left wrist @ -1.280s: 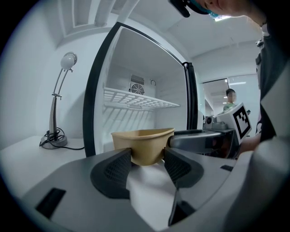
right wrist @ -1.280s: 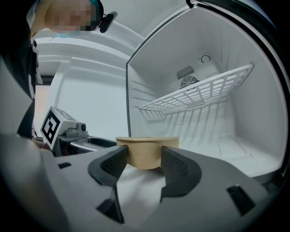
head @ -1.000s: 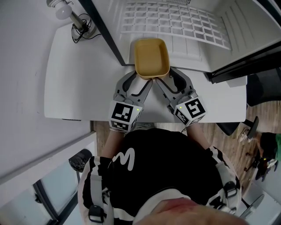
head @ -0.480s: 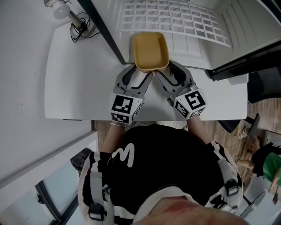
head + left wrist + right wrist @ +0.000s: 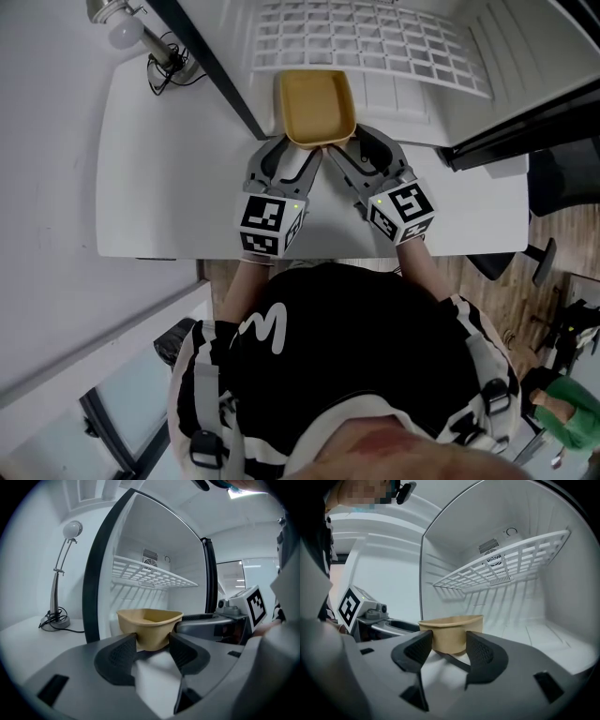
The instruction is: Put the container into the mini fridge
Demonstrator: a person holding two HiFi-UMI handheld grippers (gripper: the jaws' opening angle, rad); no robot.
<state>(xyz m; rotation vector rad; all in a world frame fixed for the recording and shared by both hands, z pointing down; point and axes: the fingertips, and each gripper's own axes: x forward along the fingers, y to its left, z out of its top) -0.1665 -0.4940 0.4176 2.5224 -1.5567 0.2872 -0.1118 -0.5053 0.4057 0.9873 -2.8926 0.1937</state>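
Observation:
A tan open-top container (image 5: 315, 106) is halfway through the opening of the mini fridge (image 5: 441, 103), below the white wire shelf (image 5: 375, 45). My left gripper (image 5: 298, 150) is shut on its near left corner and my right gripper (image 5: 349, 147) on its near right corner. In the left gripper view the container (image 5: 150, 627) sits pinched between the dark ribbed pads (image 5: 121, 654), with the other gripper (image 5: 220, 623) beside it. The right gripper view shows the same container (image 5: 451, 632) between its pads (image 5: 480, 654). Whether the container's base touches the fridge floor is hidden.
The fridge's black door frame edge (image 5: 211, 70) runs just left of the container. A desk lamp (image 5: 127, 28) with its cable stands on the white table (image 5: 169, 187) at the far left. The fridge's open door (image 5: 525, 122) juts out at the right.
Both grippers have pushed the container a little farther forward into the fridge. Their grip on it is unchanged.

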